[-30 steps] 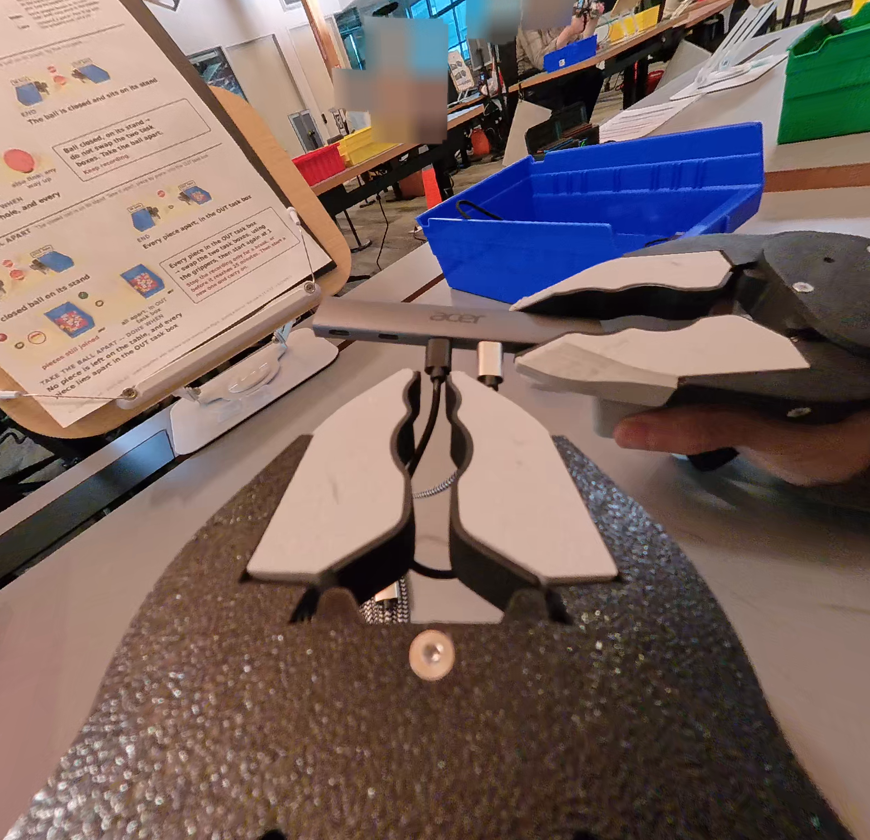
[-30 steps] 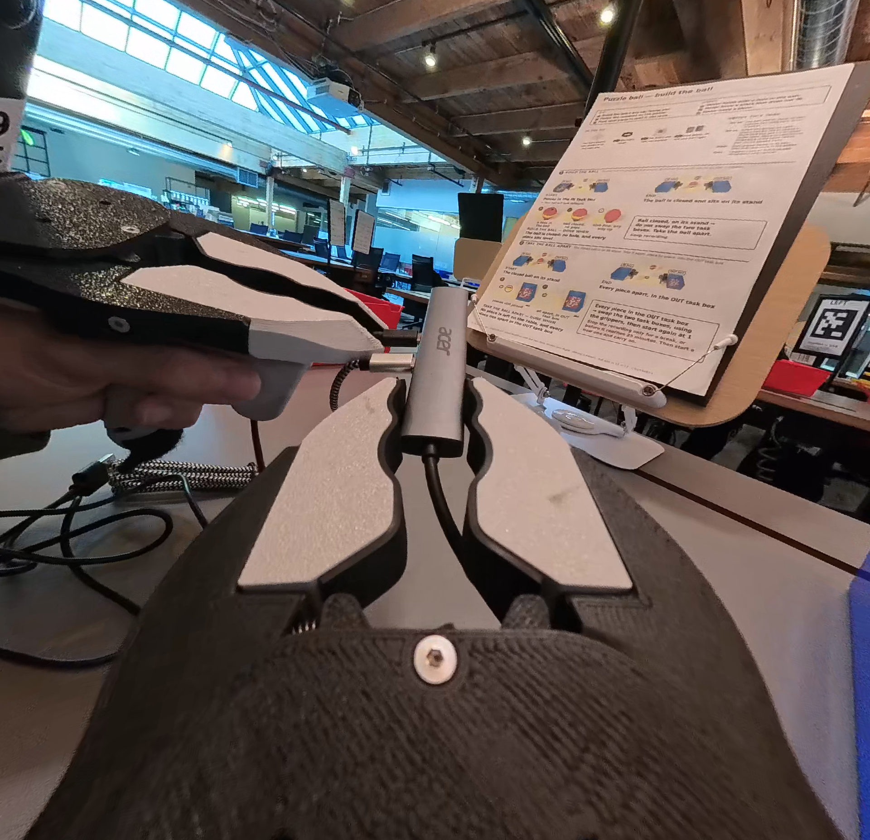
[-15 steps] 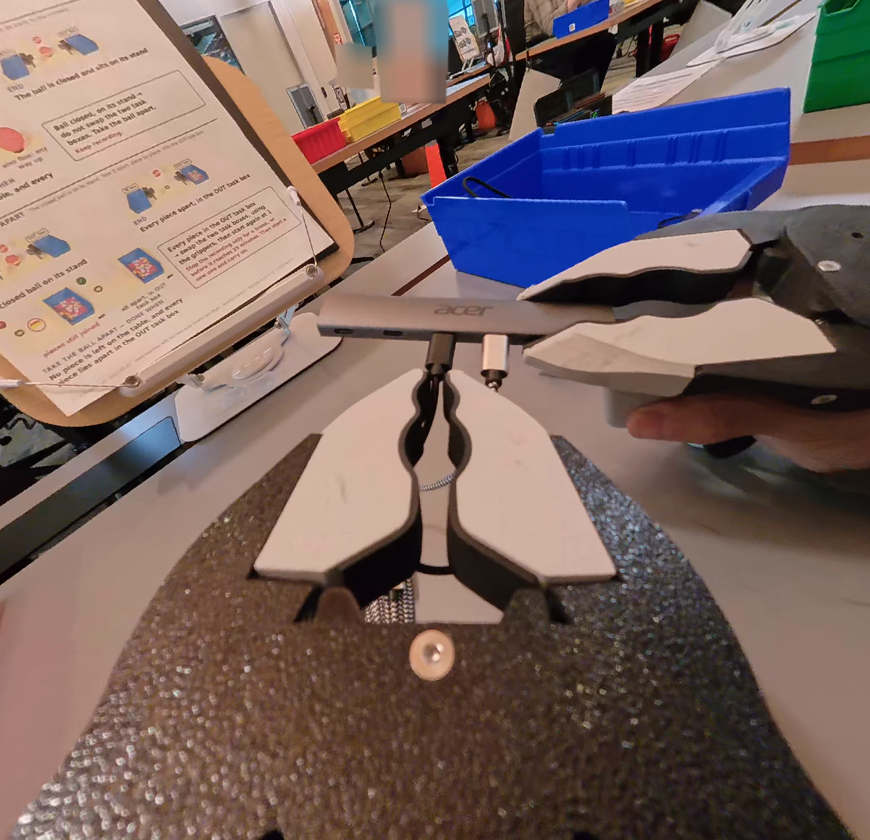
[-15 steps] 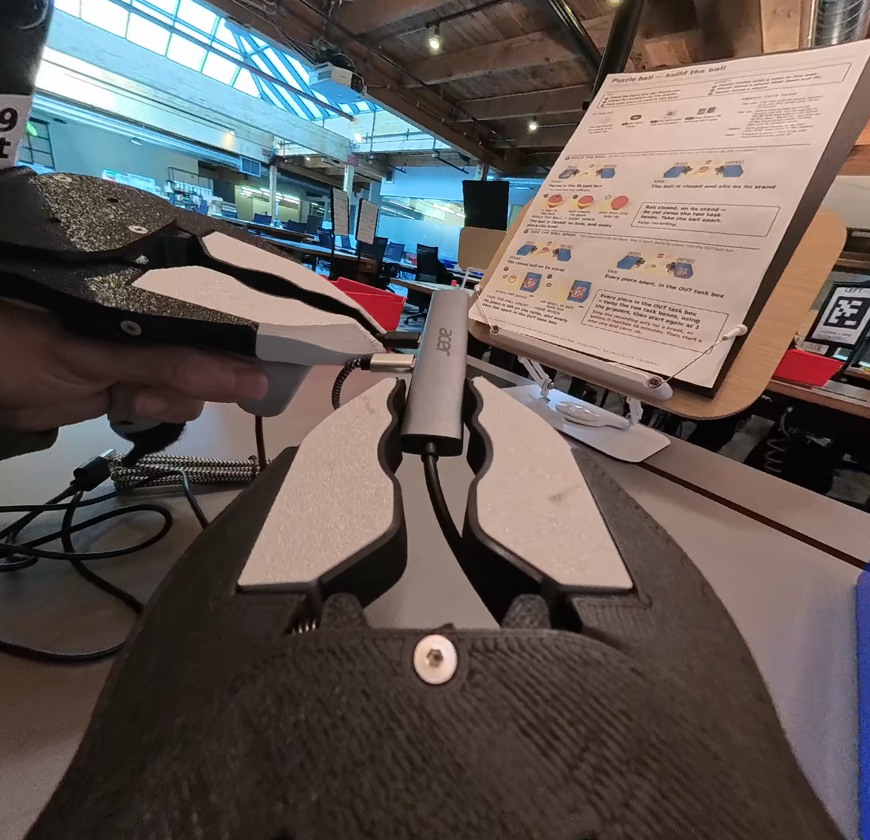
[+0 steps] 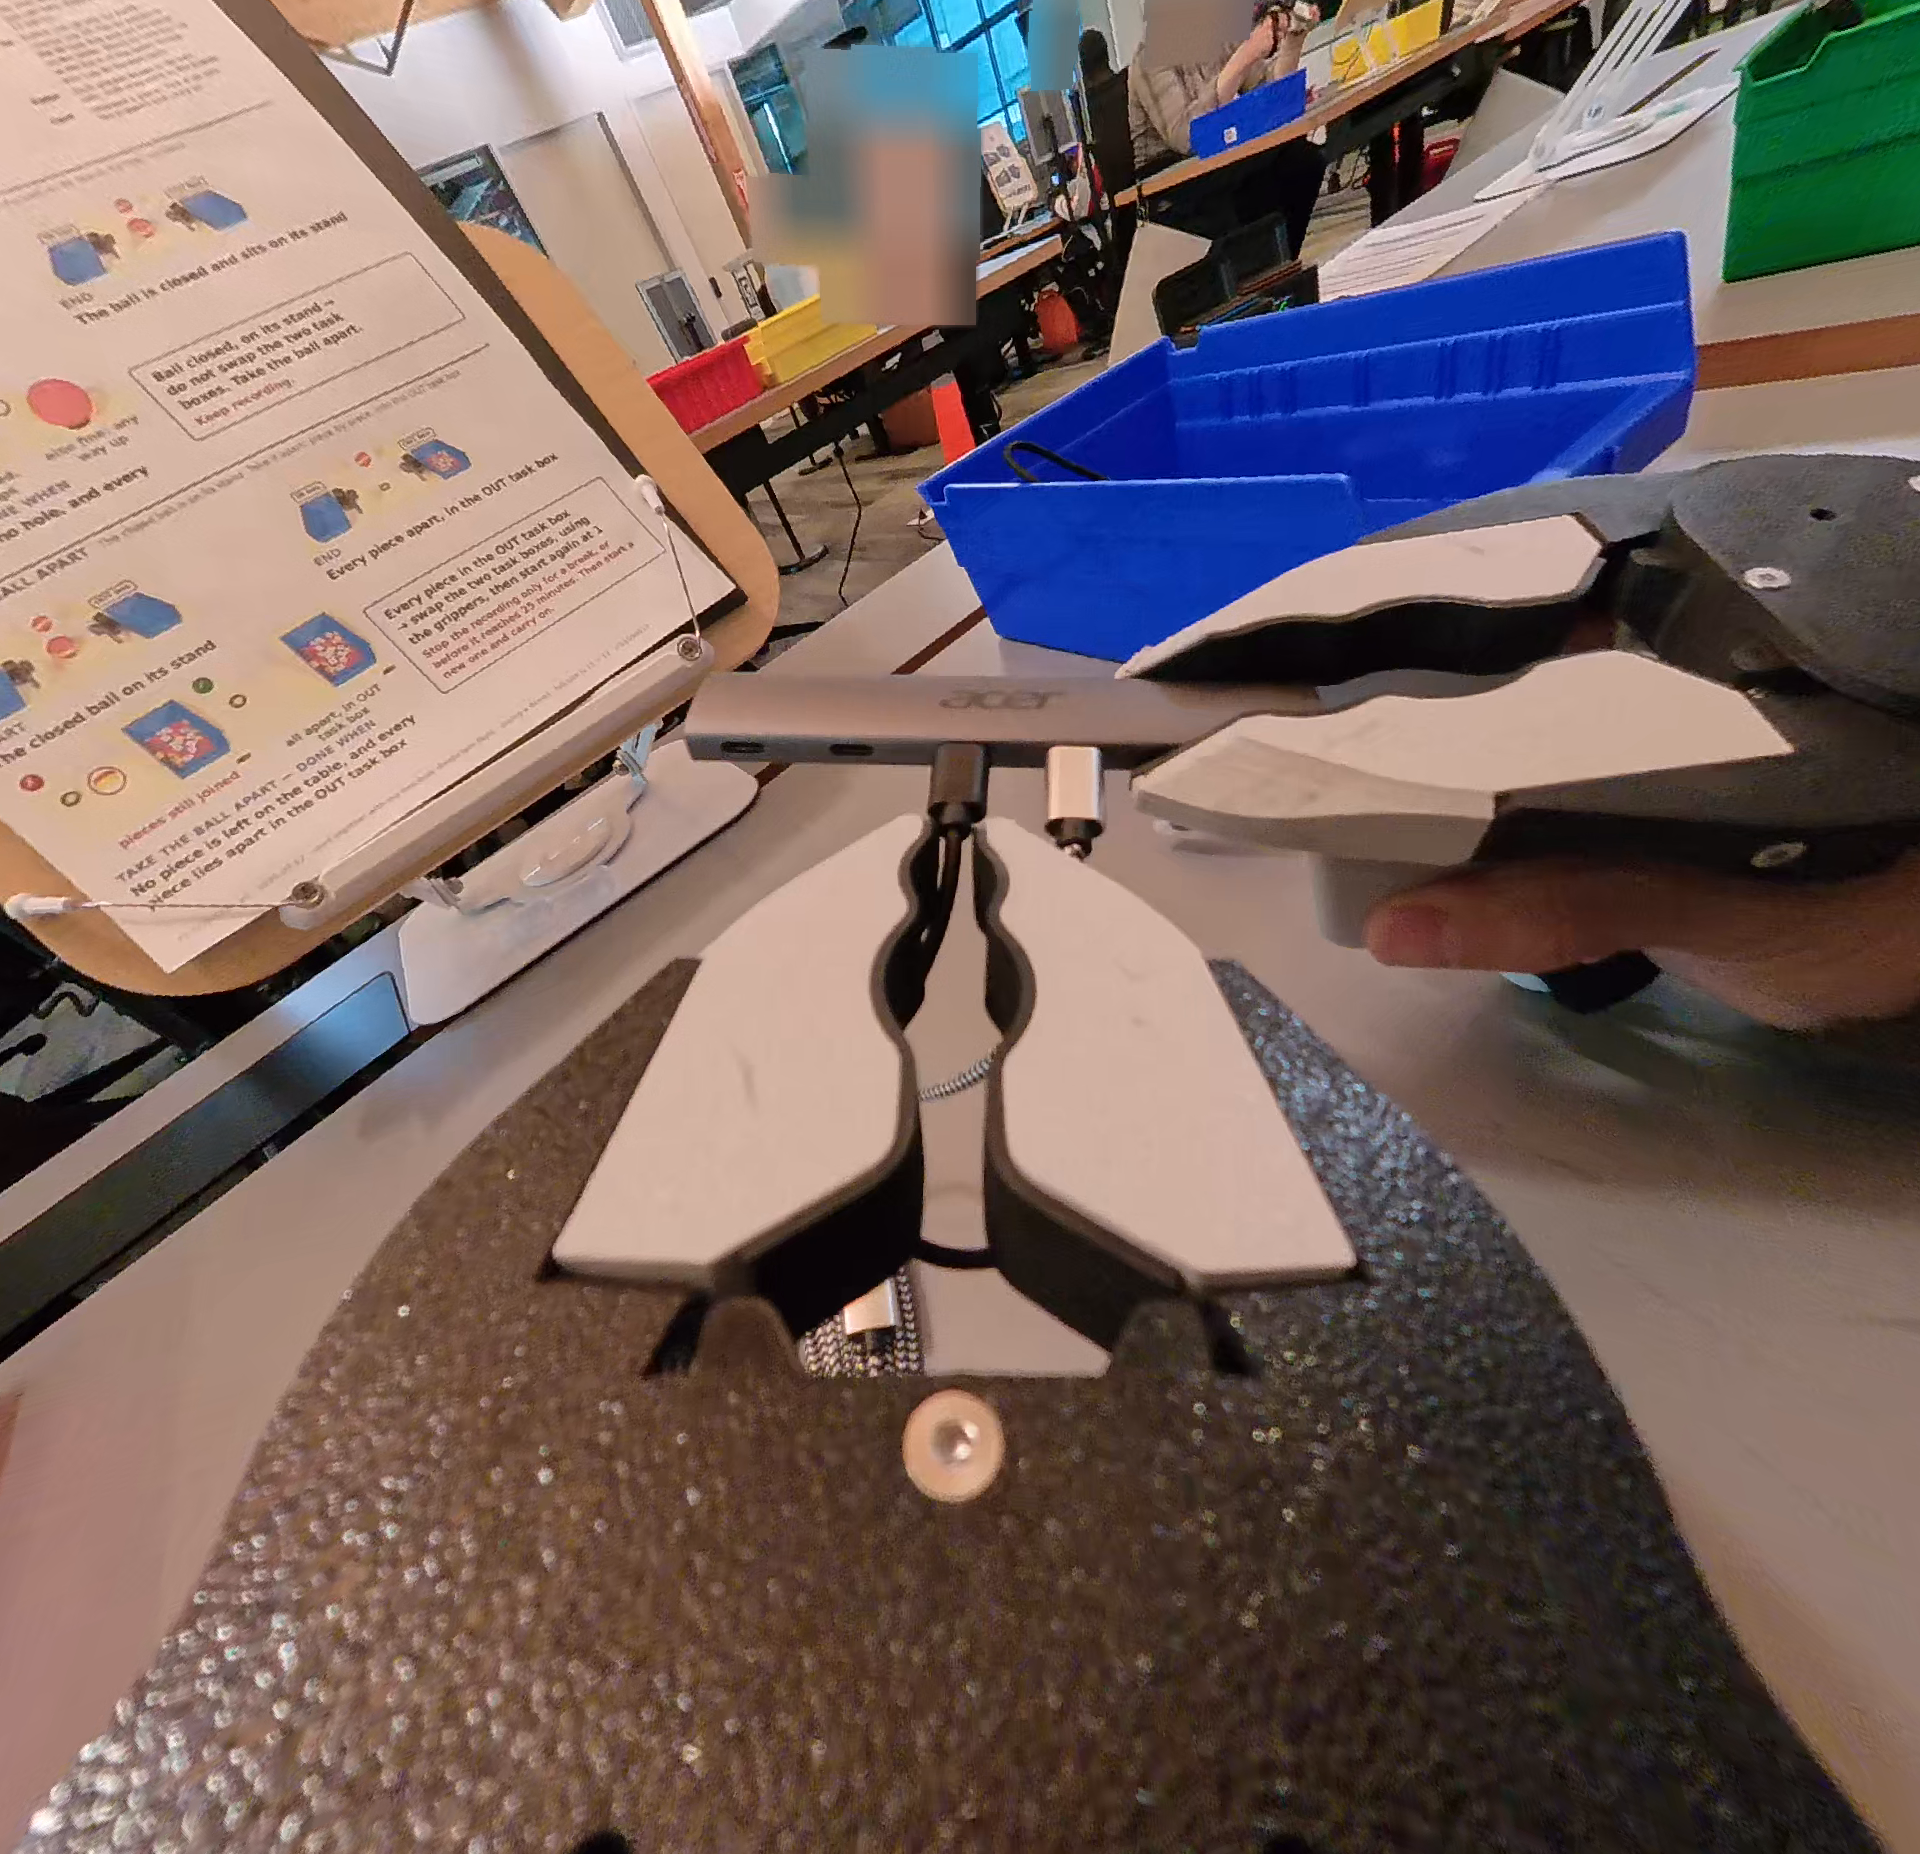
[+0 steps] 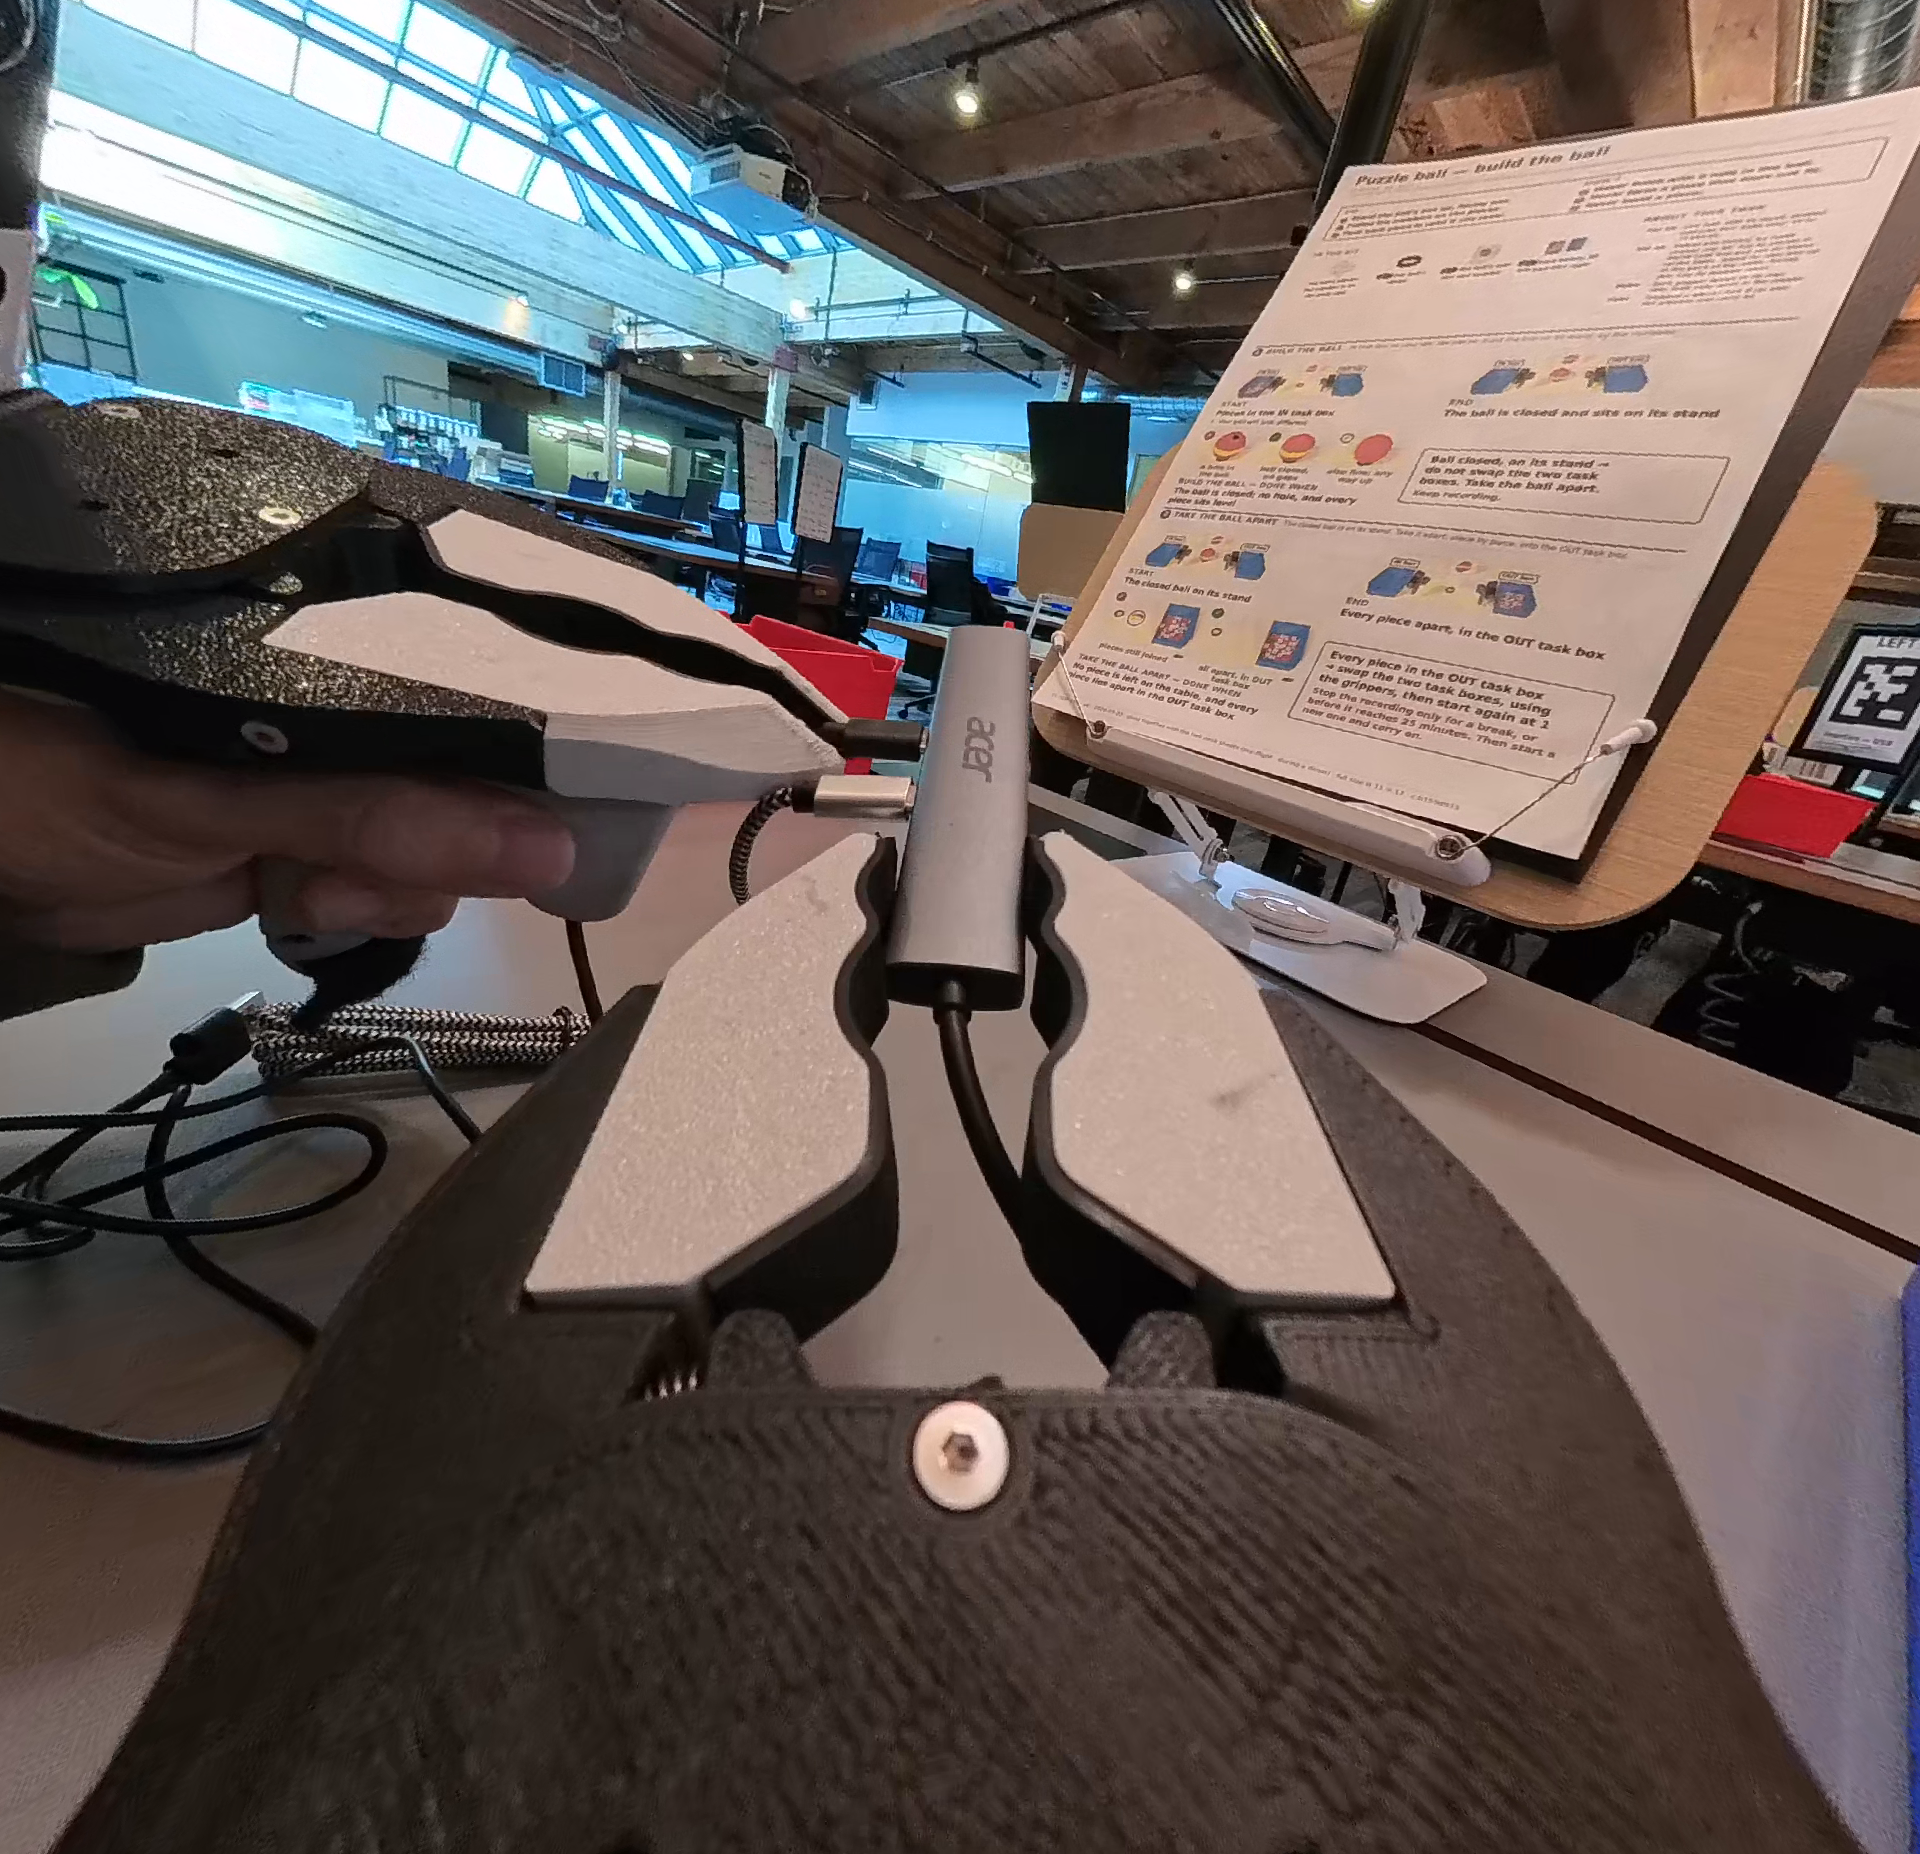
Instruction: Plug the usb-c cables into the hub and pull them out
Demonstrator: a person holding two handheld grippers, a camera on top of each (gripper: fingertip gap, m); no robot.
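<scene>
Left claw [image 5: 961, 848] pinches the black cable [image 5: 958, 778] plugged into the hub [image 5: 935, 718]; right claw [image 6: 961, 859] clamps that hub above the table [image 5: 1558, 1129].

1 hub [image 5: 935, 708], grey. 2 plugs seated in its side: 1 black plug [image 5: 958, 774], 1 silver plug [image 5: 1072, 781]. 2 empty ports [image 5: 795, 750] left of them. 2 grippers: left gripper [image 5: 956, 848], right gripper [image 6: 961, 859]. 1 blue bin [image 5: 1330, 474], far right. 1 green bin [image 5: 1829, 131] beyond it. 1 sheet [image 6: 1455, 495] on 1 stand [image 6: 1320, 931]. 2 loose cables near left: 1 braided cable [image 6: 416, 1037], 1 black cable [image 6: 187, 1170].
</scene>
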